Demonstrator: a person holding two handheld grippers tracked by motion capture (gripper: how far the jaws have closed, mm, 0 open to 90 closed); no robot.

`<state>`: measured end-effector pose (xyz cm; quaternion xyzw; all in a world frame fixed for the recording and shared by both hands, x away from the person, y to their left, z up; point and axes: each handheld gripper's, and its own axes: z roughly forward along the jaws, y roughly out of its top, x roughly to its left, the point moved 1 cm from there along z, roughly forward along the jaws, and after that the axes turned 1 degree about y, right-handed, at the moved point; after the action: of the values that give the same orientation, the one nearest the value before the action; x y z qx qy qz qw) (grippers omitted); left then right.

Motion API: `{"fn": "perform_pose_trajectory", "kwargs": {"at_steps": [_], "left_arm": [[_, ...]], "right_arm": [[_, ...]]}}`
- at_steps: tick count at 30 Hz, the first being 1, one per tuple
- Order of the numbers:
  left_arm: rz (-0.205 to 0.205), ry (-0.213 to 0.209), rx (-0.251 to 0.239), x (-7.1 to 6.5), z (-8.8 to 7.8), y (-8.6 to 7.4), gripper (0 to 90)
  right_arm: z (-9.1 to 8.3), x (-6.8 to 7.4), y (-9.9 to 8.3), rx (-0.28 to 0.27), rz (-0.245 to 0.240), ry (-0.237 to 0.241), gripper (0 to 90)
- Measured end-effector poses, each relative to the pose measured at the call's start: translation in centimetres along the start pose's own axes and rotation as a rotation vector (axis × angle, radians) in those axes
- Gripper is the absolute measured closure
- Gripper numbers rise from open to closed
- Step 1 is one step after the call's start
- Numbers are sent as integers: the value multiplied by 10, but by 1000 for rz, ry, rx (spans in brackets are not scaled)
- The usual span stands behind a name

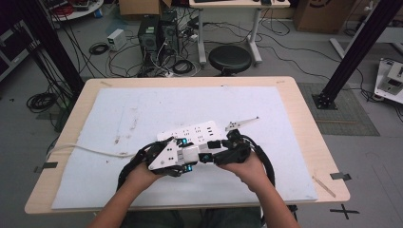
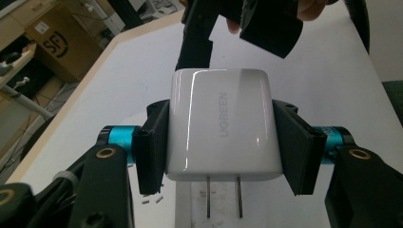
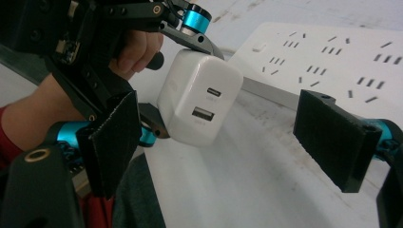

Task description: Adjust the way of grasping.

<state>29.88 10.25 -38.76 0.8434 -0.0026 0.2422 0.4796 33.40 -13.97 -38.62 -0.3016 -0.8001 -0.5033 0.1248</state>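
Nearest the person, both forearms come in over the front edge of the desk (image 1: 304,142), and the two hands meet above the front middle of the pale mat (image 1: 142,109) that covers most of it.

The left tool (image 2: 218,142) is clenched on a white charger (image 2: 219,124): its black pads press flat on the charger's two opposite sides, and the two metal prongs stick out of the charger's lower face, back toward the camera. In the high view the left tool (image 1: 186,156) points toward the right hand, with the charger (image 1: 190,153) a small white block between the two hands.

The right tool (image 3: 223,137) stands released, its jaws wide apart with nothing between the pads. It faces the charger (image 3: 199,97) from just beside it, on the end that carries two ports, one small and oval above a larger rectangular one. The charger is held off the mat, tilted, close to the near edge of a white power strip (image 3: 328,52).

Just beyond the hands, the power strip (image 1: 192,132) lies flat on the mat, its rows of slots facing up. A thin white cable (image 1: 85,149) runs from that area across the mat and off the desk's left edge.

Farther back, behind the desk, a black round stool (image 1: 230,58) stands on the floor among cables and computer cases.
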Motion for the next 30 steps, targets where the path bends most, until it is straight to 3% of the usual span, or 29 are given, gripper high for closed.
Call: {"fn": "perform_pose_trajectory", "kwargs": {"at_steps": [6, 9, 16, 20, 26, 30], "left_arm": [[20, 11, -23, -3, 1, 4, 425], [23, 11, -28, -4, 3, 5, 425], [29, 18, -44, -5, 3, 7, 425], [35, 29, -56, -5, 1, 9, 425], [41, 23, -55, -5, 3, 8, 425], [46, 21, -53, -5, 3, 9, 425]], "right_arm": [[10, -3, 0, -18, 57, 84, 167], [14, -4, 0, -20, 73, 98, 182], [18, -6, 1, -41, 87, 153, 286], [18, -5, 0, -42, 81, 177, 395], [18, -4, 0, -43, 72, 180, 524], [18, -5, -1, -47, 85, 190, 546]]}}
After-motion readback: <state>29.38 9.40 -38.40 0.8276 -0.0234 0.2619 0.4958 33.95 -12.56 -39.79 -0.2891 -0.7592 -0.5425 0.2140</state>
